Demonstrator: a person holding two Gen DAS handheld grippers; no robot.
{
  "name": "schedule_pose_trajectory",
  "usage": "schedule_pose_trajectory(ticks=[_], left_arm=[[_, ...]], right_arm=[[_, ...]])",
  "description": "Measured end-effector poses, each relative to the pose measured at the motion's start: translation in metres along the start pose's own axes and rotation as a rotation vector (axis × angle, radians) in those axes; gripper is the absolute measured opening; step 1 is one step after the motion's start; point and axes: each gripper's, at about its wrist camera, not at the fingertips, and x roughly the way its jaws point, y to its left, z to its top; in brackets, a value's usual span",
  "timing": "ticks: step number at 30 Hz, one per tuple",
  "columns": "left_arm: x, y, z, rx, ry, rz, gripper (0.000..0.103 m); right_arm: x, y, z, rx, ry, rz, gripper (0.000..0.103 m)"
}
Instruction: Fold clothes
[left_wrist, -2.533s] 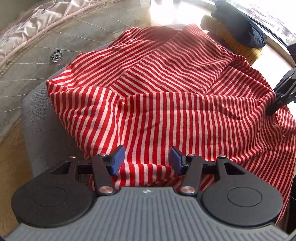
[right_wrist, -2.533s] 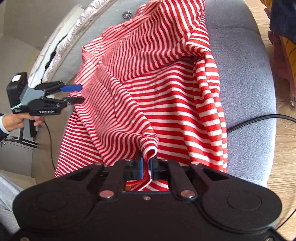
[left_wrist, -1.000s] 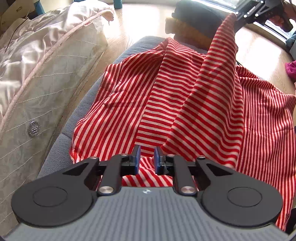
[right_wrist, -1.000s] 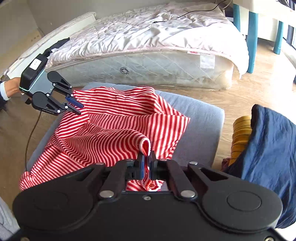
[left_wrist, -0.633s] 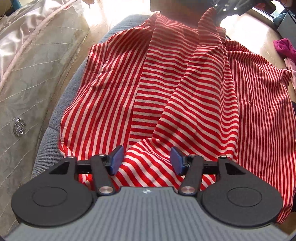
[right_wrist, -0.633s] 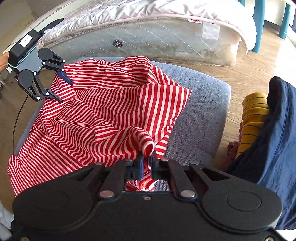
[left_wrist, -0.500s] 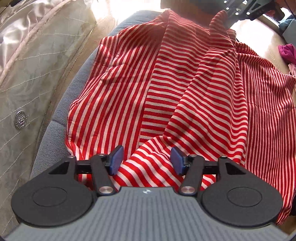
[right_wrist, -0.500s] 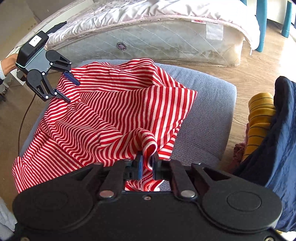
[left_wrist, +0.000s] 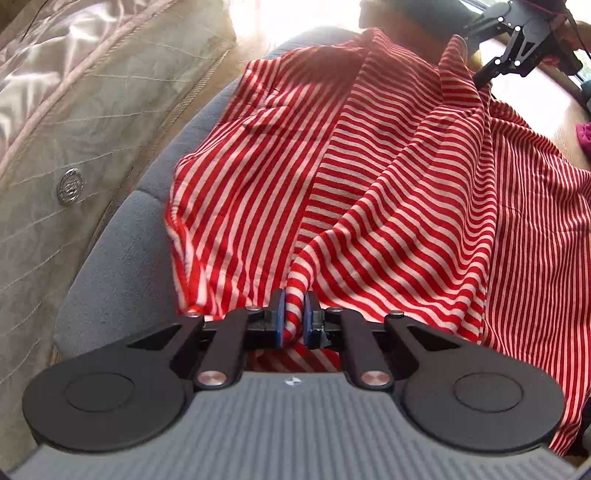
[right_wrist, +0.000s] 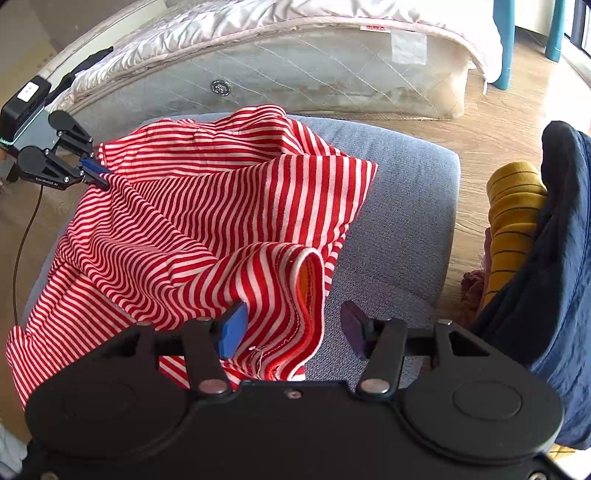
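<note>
Two grippers work one red-and-white striped garment (right_wrist: 207, 206) spread over a grey cushion (right_wrist: 402, 206): the left gripper (left_wrist: 294, 319) is pinched tight on a fold at the cloth's left edge. From there the fabric runs rightward to the right gripper (right_wrist: 291, 326), spread wide with a hemmed edge draped loose between its fingers, so that end is free. Faint writing on the left gripper's arm is too small to read.

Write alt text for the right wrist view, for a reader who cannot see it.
The open right gripper straddles a hemmed edge of a red-and-white striped garment spread on a grey upholstered cushion. Across it, the left gripper pinches the garment's far corner; a quilted mattress lies behind.
</note>
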Motion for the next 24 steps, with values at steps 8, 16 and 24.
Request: schedule_pose_trajectory(ticks=[8, 16, 24], left_arm=[[-0.013, 0.012, -0.032, -0.074, -0.004, 0.034, 0.012], [-0.012, 0.015, -0.045, -0.082, -0.011, 0.054, 0.013], [-0.021, 0.014, -0.05, -0.13, -0.046, 0.06, 0.016]], right_arm=[[0.006, 0.001, 0.009, 0.001, -0.007, 0.054, 0.006], [-0.026, 0.013, 0.054, -0.046, -0.176, -0.032, 0.005], [0.025, -0.011, 0.047, 0.012, -0.035, -0.165, 0.036]])
